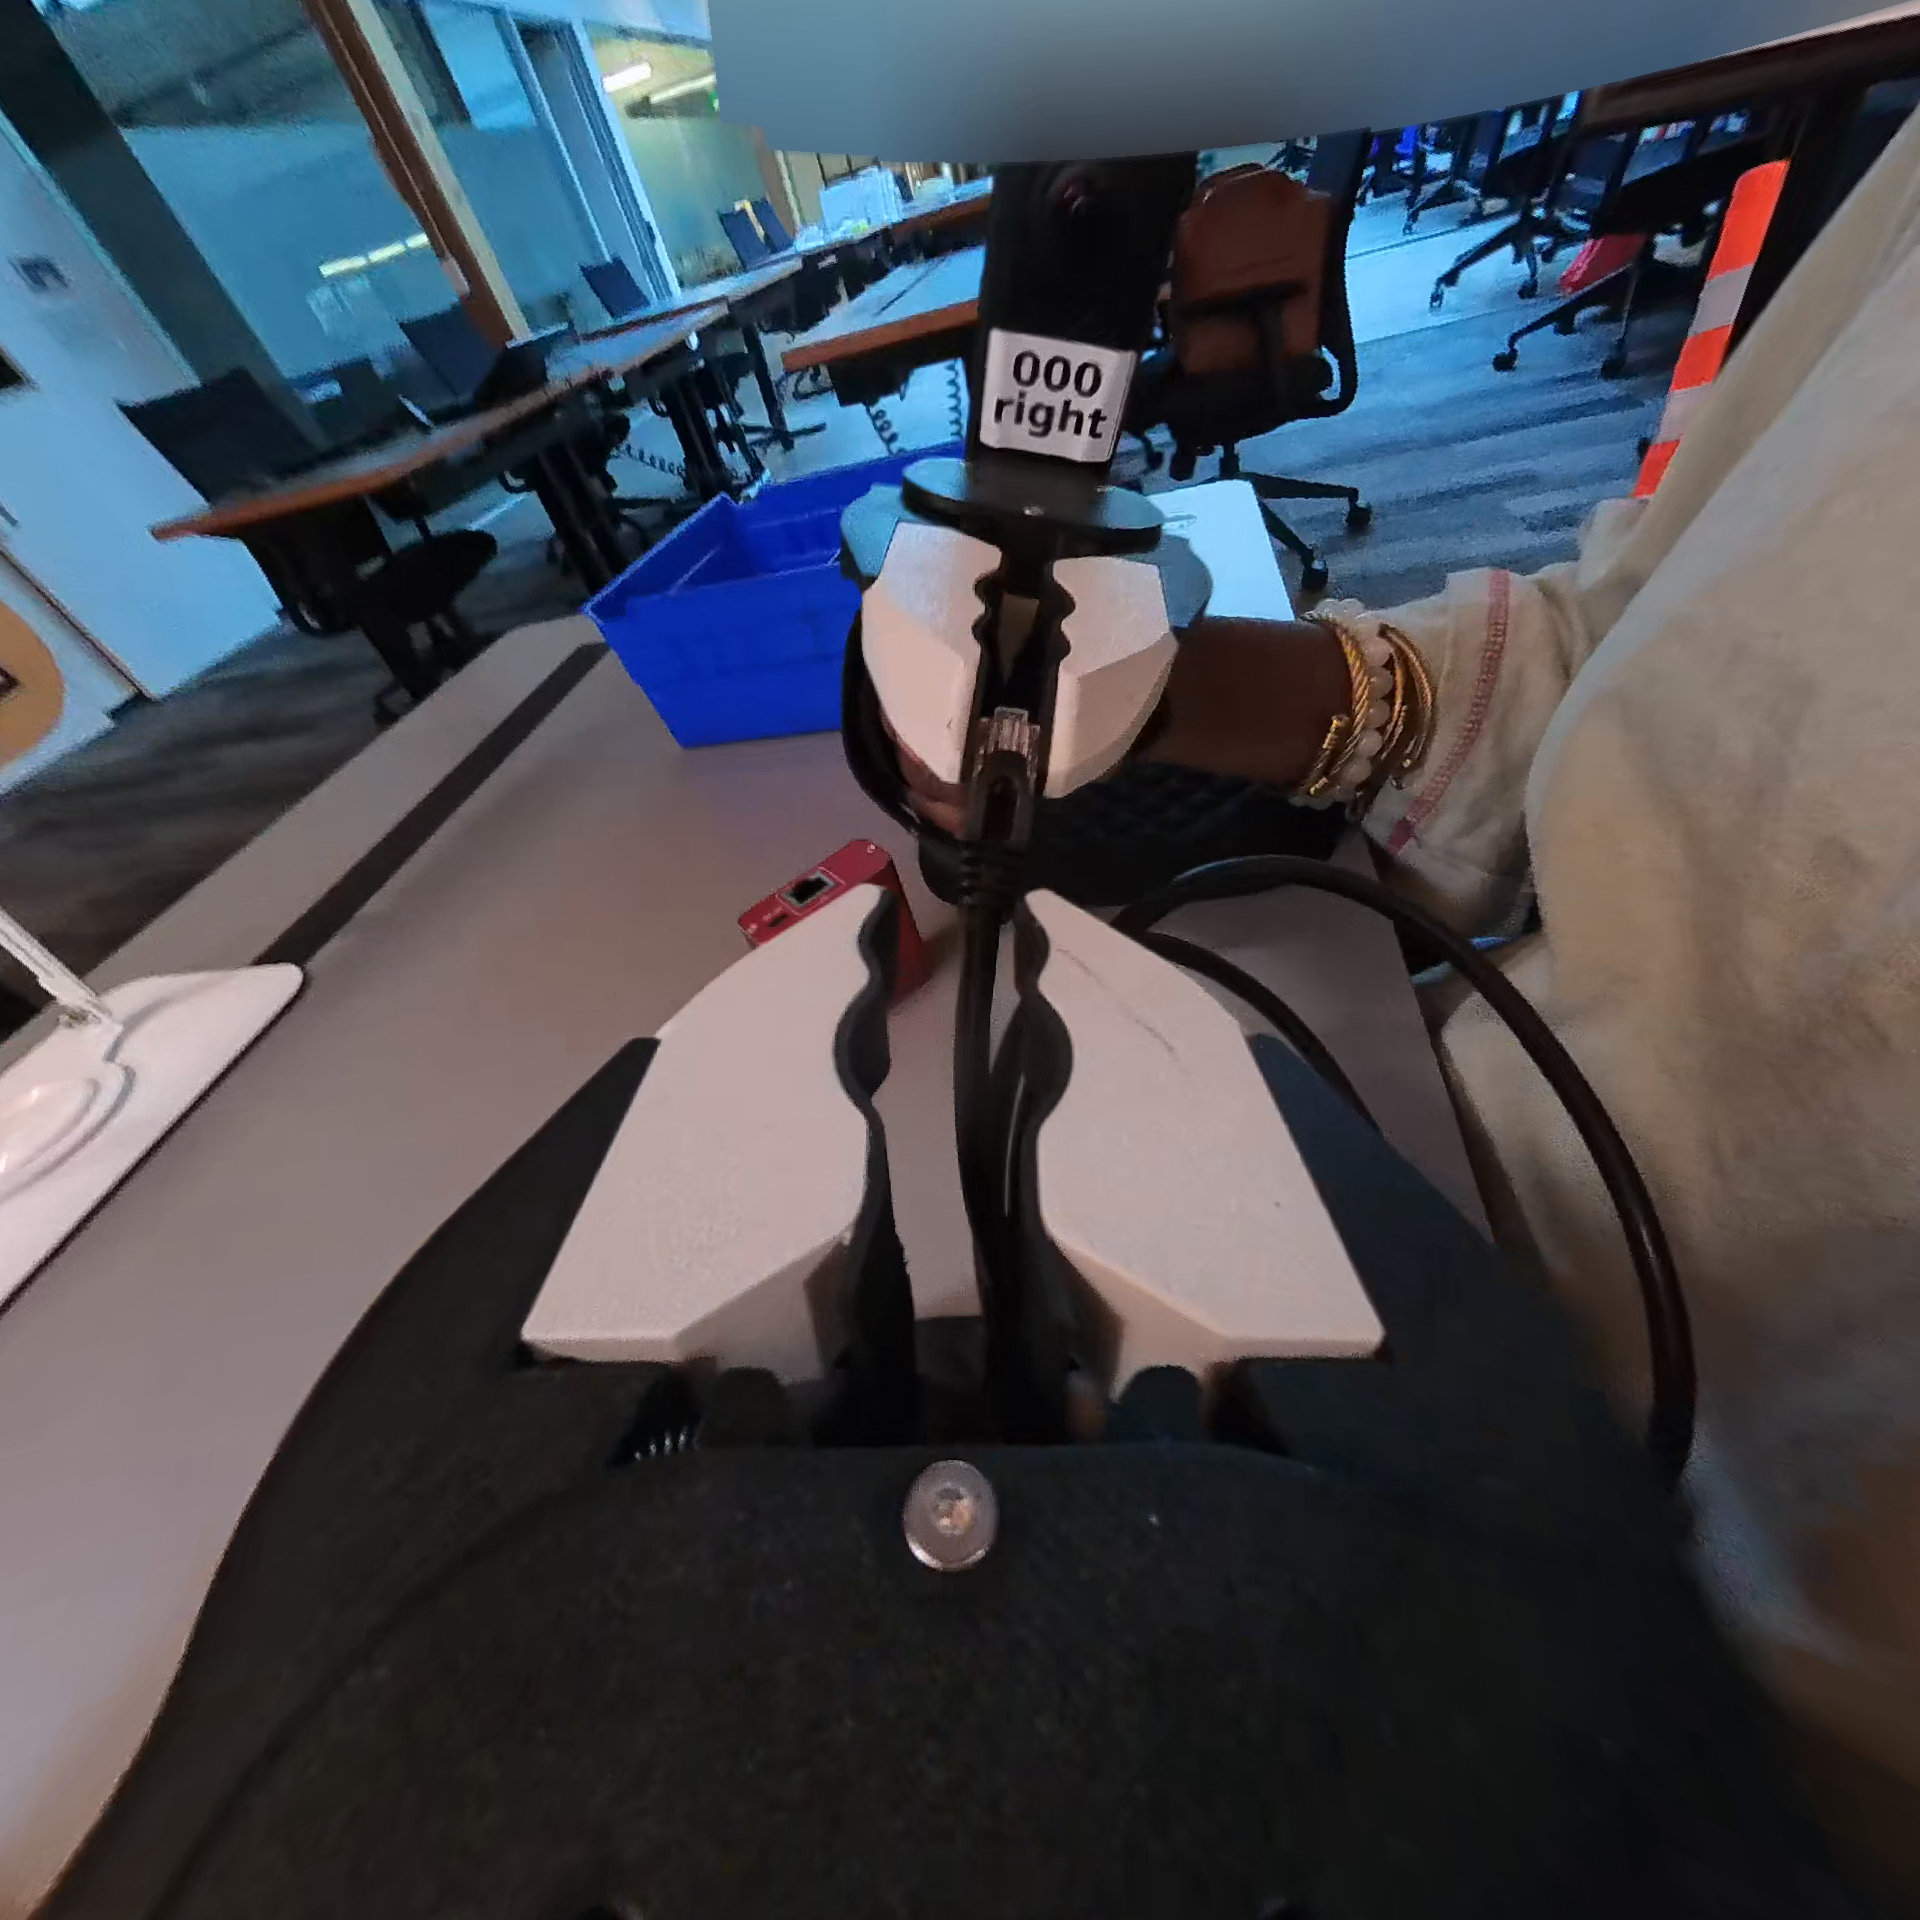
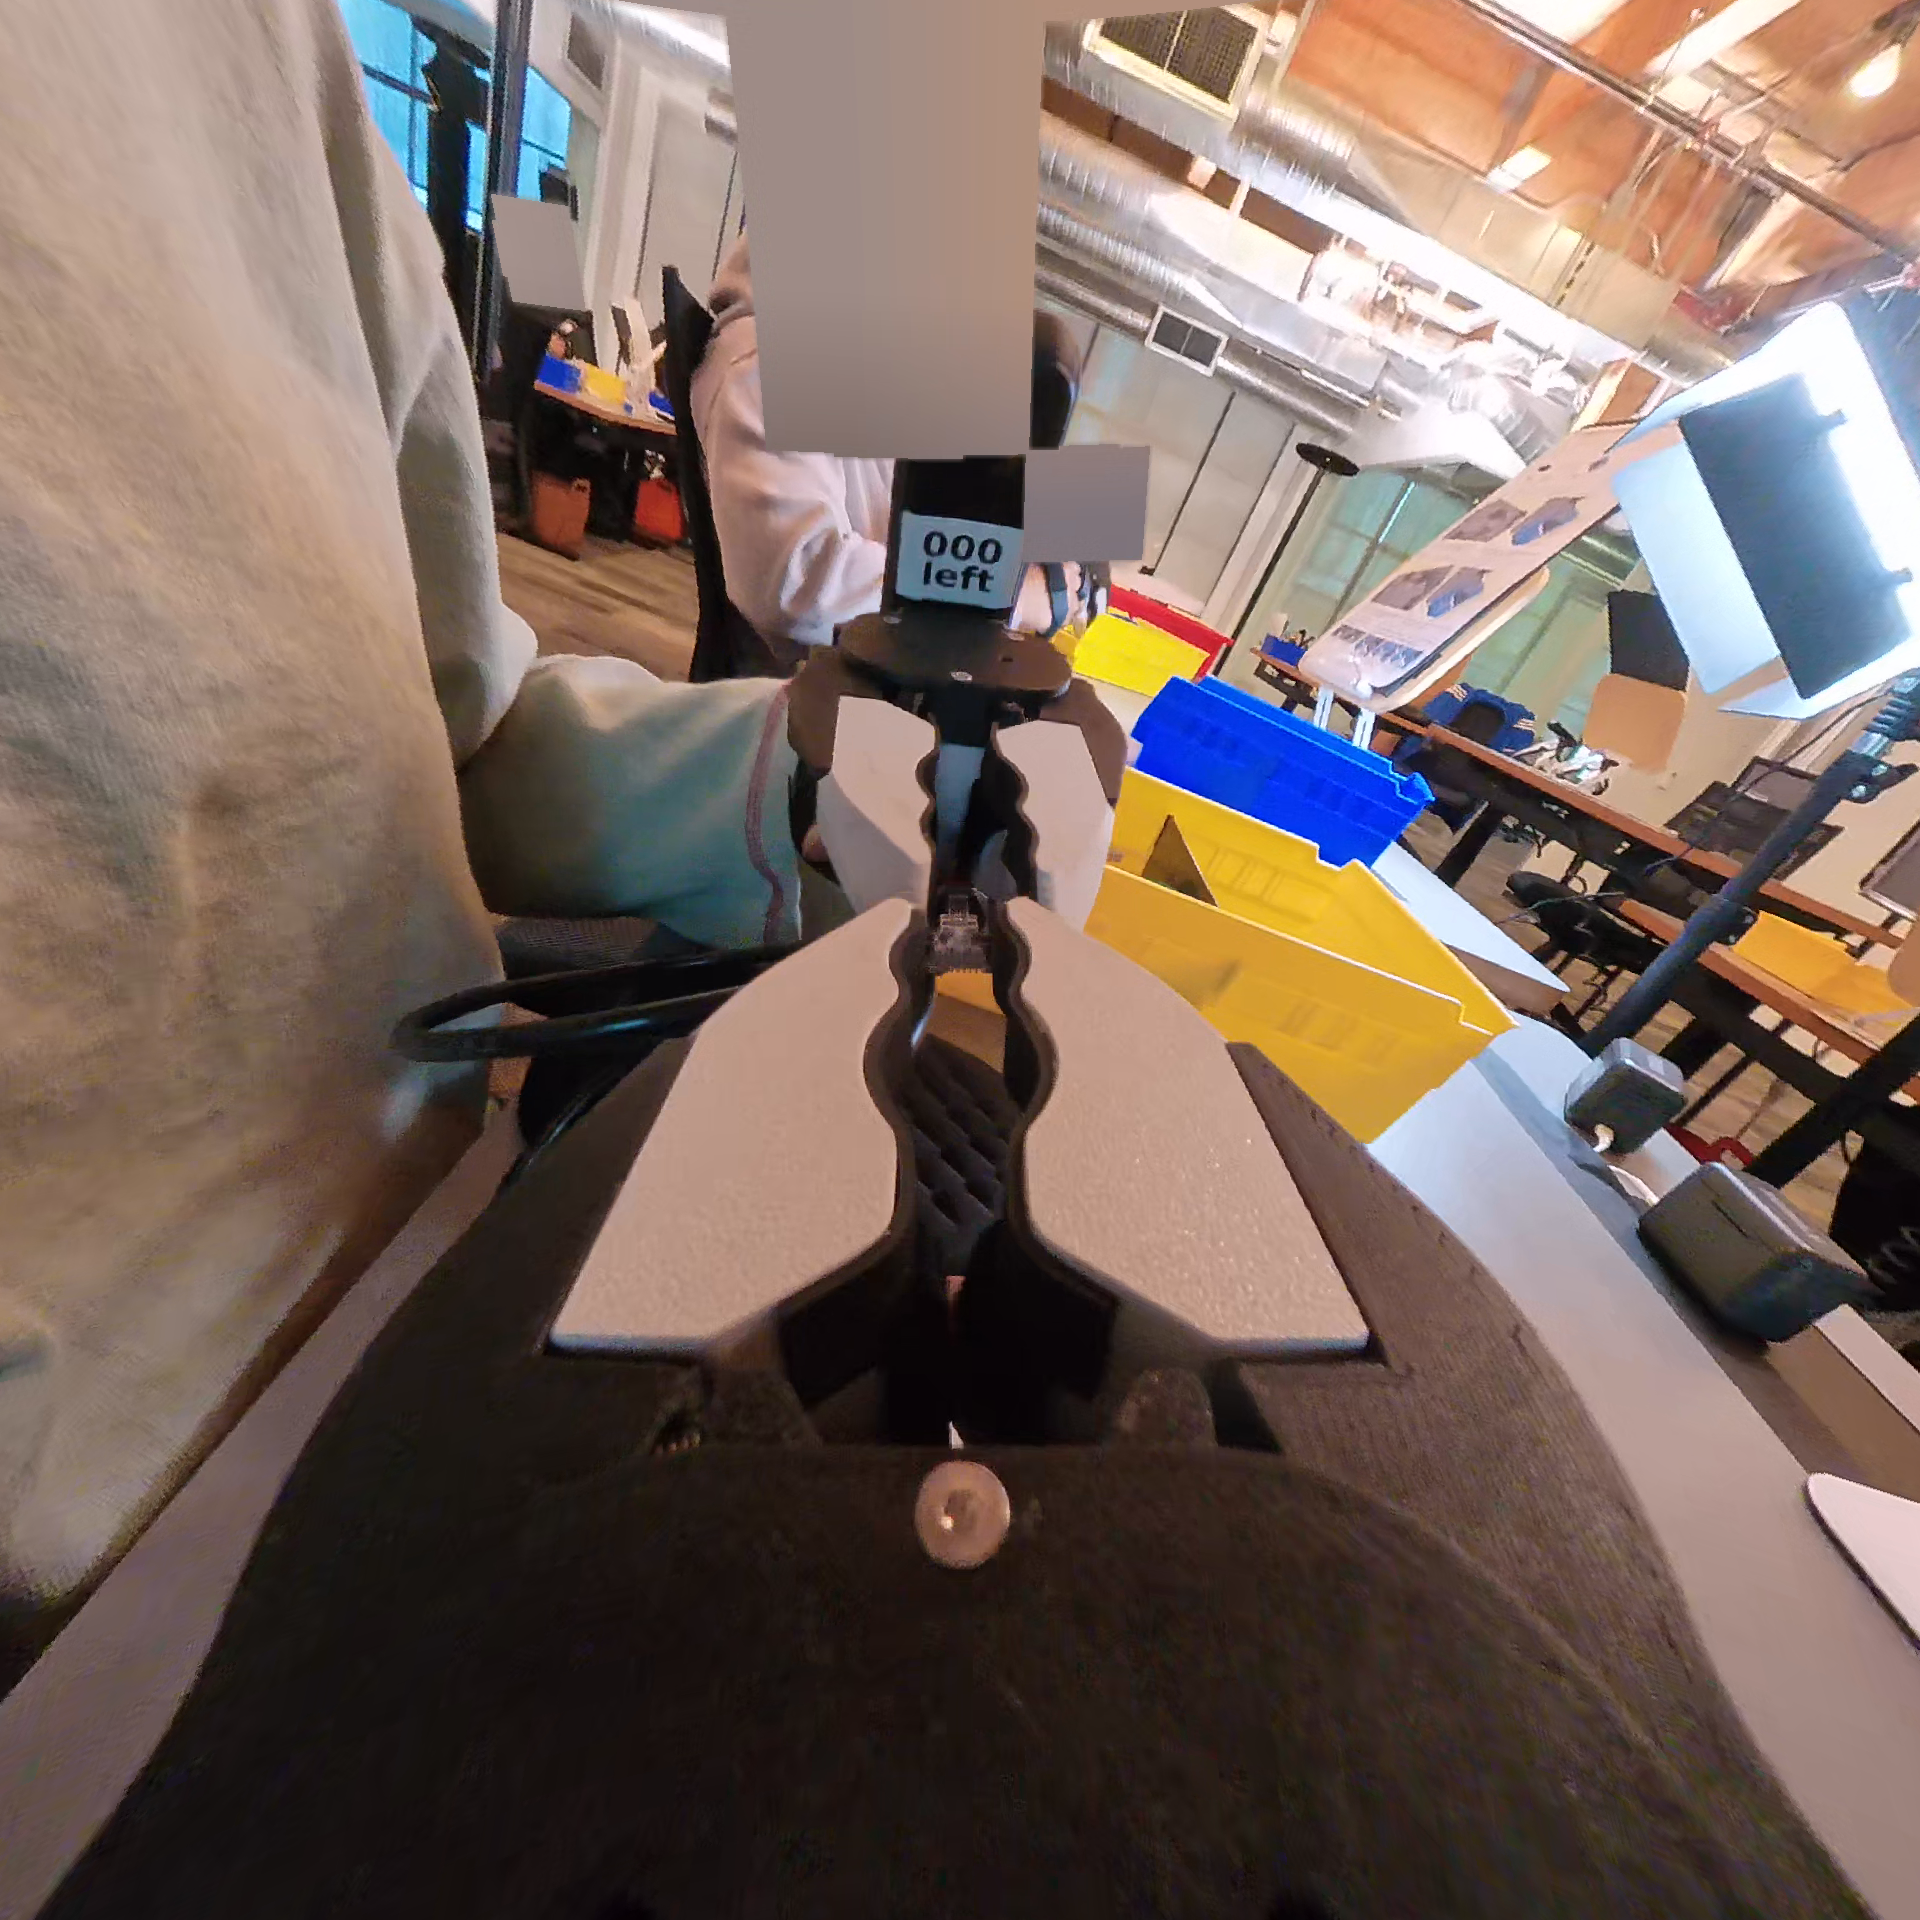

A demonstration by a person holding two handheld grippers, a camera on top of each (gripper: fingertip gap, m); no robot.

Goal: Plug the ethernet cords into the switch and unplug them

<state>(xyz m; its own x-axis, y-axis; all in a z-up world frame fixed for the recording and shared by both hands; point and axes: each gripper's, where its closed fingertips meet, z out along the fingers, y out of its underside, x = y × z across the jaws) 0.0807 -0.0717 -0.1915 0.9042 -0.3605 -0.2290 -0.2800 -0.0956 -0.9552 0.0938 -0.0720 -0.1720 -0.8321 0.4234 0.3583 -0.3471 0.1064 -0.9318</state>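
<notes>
Left gripper (image 1: 961, 914) clamped on black ethernet cord (image 1: 982, 1039); right gripper (image 2: 956, 914) clamped on its clear plug (image 2: 958, 935). Small red metal switch (image 1: 831, 899) at 11 o'clock; the shared grip may twist the plug askew.

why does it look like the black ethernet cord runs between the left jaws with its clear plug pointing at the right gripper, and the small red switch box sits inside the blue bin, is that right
Not quite. In the left wrist view the small red metal switch box sits on the grey table, apart from the blue plastic bin behind it. The rest holds: the black ethernet cord runs between the left jaws, its clear plug pointing at the right gripper.

Each tool (image 1: 961, 914) has white fingers (image 1: 727, 1174), black body, silver screw; cream sleeve (image 1: 1558, 727), gold bracelets.
</notes>
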